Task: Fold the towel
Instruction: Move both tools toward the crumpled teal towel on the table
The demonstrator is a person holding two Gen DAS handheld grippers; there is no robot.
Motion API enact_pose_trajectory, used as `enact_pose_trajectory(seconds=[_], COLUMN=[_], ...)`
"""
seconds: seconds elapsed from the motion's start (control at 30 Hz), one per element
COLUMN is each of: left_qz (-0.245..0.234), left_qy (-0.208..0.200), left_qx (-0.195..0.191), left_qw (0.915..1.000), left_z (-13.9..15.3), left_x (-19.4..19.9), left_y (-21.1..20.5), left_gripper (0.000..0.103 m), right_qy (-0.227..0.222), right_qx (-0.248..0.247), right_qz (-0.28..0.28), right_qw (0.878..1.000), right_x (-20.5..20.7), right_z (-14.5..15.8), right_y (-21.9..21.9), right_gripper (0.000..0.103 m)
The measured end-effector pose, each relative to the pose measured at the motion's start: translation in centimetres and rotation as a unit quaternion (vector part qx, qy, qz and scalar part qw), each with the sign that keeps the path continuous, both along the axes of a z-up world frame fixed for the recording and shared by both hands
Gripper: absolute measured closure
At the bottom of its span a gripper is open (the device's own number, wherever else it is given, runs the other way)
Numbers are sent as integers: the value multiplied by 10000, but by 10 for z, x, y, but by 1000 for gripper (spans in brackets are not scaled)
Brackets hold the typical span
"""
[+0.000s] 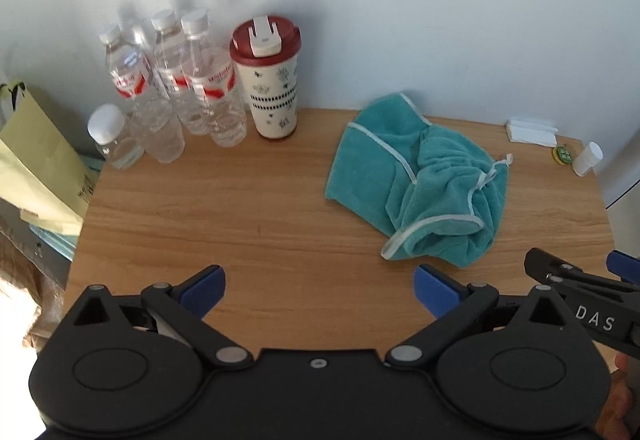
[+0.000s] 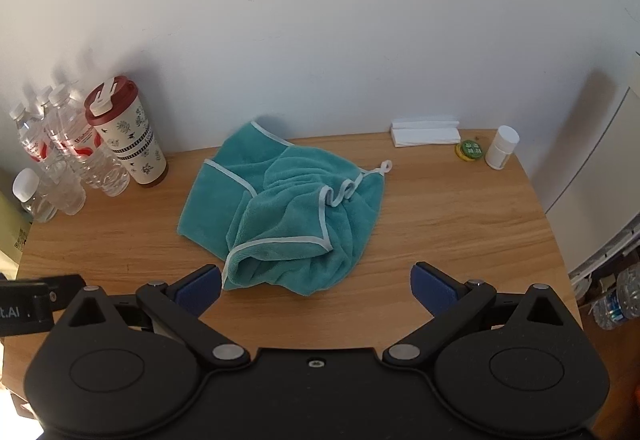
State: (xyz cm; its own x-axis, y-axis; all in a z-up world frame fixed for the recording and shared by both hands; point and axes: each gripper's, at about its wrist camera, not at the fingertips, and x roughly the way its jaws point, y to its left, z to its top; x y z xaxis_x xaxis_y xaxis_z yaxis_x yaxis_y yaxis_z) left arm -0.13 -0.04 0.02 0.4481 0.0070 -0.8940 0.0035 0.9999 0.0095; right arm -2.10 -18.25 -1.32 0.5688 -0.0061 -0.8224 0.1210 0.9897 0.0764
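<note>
Towel (image 2: 286, 208), teal with pale trim, lies crumpled on the wooden table (image 2: 460, 224) just ahead of my right gripper (image 2: 316, 286), whose jaws stand wide with nothing between them; its near edge sits just beyond the left blue pad. My left gripper (image 1: 320, 290) is spread wide too, over bare wood, with the towel ahead and to the right of its jaws. Nothing stands between either gripper and the cloth. Far left of the jaws I see a cluster of water bottles (image 1: 176, 88) and 1 red-lidded tumbler (image 1: 270, 80) against the wall. Far right: folded white paper (image 2: 424, 132), 1 small green-and-yellow disc (image 2: 470, 150), 1 white vial (image 2: 502, 146).
</note>
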Motion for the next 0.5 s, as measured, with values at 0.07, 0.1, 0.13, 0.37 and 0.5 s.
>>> enact_pose_trajectory(seconds=[0.07, 0.1, 0.13, 0.37, 0.5], left_qz=[-46, -69, -91, -205, -148], left_qy=[-63, -95, -127, -20, 138], left_qx=[26, 39, 53, 59, 96], left_qw=[10000, 9999, 9999, 9998, 9997], left_z=[1, 1, 1, 2, 6], left_x=[-4, -6, -8, -8, 1], left_y=[-1, -2, -3, 2, 0], left_gripper=[1, 1, 1, 1, 1], right_qy=[-45, -67, -89, -29, 23], right_qx=[74, 111, 148, 27, 13], right_qz=[24, 36, 48, -174, -152], right_qw=[10000, 9999, 9998, 9998, 9999], right_x=[-1, -2, -3, 2, 4], right_z=[0, 0, 0, 7, 8], right_y=[-2, -3, -4, -8, -9], right_gripper=[0, 0, 0, 0, 0])
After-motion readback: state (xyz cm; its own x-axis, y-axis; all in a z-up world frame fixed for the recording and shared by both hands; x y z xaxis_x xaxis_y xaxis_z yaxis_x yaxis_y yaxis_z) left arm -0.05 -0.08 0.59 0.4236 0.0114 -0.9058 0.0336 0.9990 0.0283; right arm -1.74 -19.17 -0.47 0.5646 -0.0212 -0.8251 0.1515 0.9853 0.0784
